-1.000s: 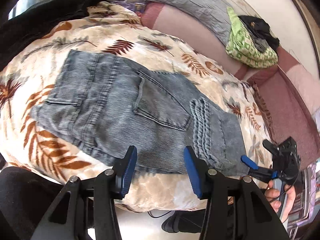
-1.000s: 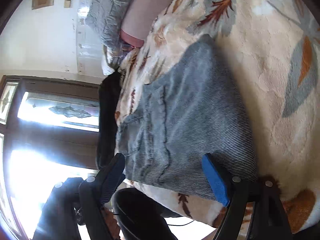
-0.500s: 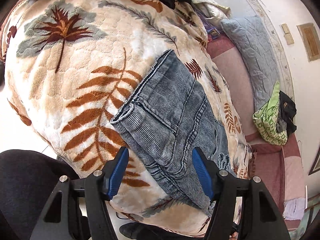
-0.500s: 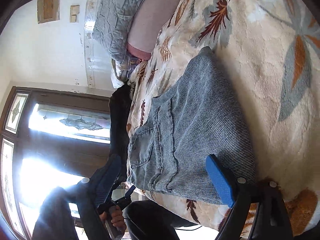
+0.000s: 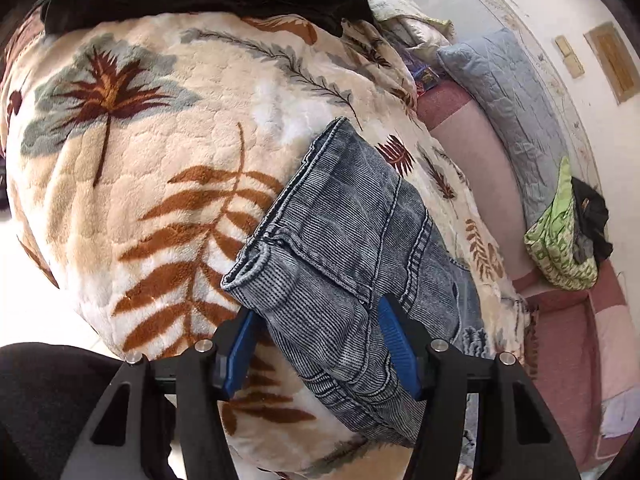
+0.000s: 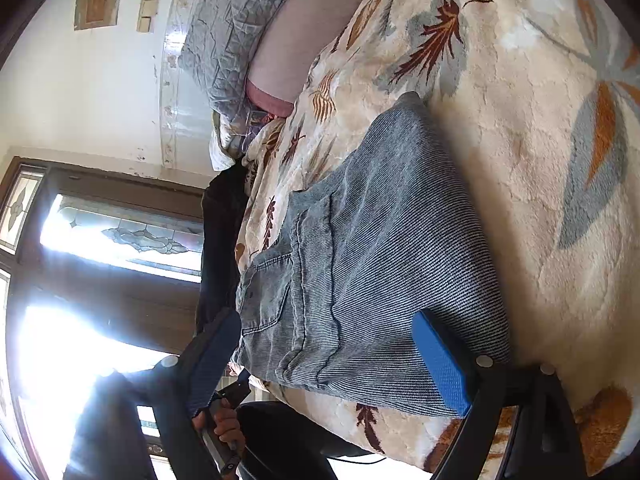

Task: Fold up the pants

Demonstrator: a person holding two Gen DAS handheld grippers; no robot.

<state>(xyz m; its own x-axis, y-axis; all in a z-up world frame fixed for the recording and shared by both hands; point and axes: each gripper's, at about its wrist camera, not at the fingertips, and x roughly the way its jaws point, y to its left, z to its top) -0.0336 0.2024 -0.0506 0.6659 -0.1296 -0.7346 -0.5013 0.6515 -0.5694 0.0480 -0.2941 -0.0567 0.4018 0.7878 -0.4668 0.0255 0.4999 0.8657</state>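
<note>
The pants (image 5: 352,264), grey-blue denim folded into a compact bundle, lie on a leaf-print blanket (image 5: 160,184) that covers a bed. No writing or brand can be read on them or anywhere else.

In the left wrist view the left gripper (image 5: 316,344) reaches over the near corner of the pants. The waistband end sits between its two blue pads, and the left pad is right at the rolled edge. Its jaws have just been closing a little after widening. They are spread, and a gap shows between the pads and the cloth on the right side, so no pinch can be seen.

In the right wrist view the right gripper (image 6: 328,364) is spread wide and has just been opening. The folded edge of the pants lies between its fingers, with neither pad pressing the cloth. Past its left finger, a hand (image 6: 222,420) holds the other gripper's handle.

Far beyond the left gripper, to the right, a green bag (image 5: 560,240) sits on a pink couch (image 5: 560,340), with dark cloth in it.
</note>
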